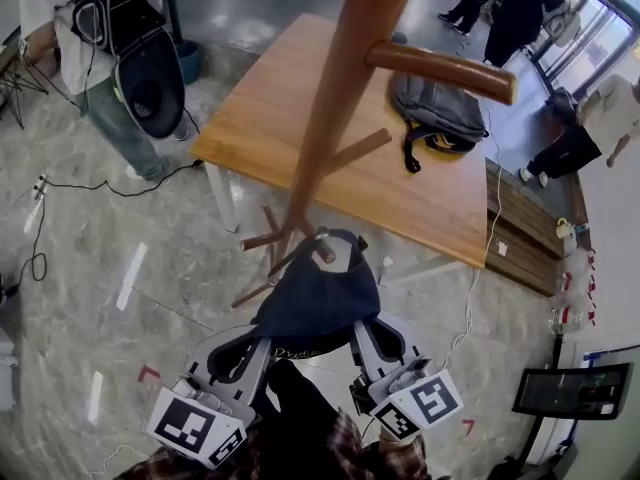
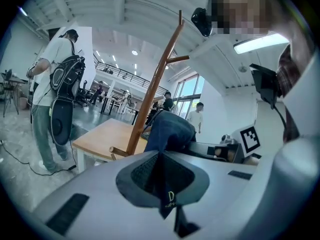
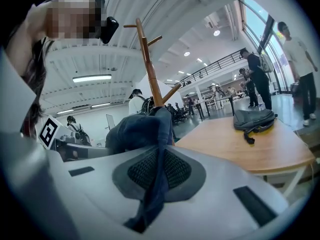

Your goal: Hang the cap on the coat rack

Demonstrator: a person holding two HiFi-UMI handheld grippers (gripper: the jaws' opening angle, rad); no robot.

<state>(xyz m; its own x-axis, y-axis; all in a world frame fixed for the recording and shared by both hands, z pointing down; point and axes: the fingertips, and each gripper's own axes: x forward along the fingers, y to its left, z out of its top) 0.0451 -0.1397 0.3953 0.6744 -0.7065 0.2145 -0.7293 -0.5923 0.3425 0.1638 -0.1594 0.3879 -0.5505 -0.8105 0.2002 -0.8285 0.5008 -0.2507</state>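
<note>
Grey plastic jaws of the left gripper [image 1: 262,332] are pinched together on a fold of the dark navy fabric cap [image 1: 318,293]. In its own view the cloth is pressed flat between the two black mesh pads [image 2: 145,173], with a strip of it hanging out below. The right gripper [image 1: 358,332] is clamped the same way on the cap's other side, a dark blue fold running straight down between its pads [image 3: 176,170]. Both grippers sit side by side at the bottom of the head view, their marker cubes nearest the person, and the cap hangs stretched between the two tips.

The cap's crown is right at a short lower peg [image 1: 322,246] of the brown wooden coat rack [image 1: 335,98] — the peg's rounded end shows at the cap's upper edge, though I cannot tell whether it is inside the cap. The rack's pole rises out of the top of the head view, a thicker peg [image 1: 440,70] jutting to the right.

Just behind the rack stands a light wooden table [image 1: 290,118] on the grey stone floor [image 1: 90,238]. A grey backpack [image 1: 435,108] lies near the table's far right edge. A person in jeans carrying a black bag [image 1: 140,28] stands beyond the table's left corner.
</note>
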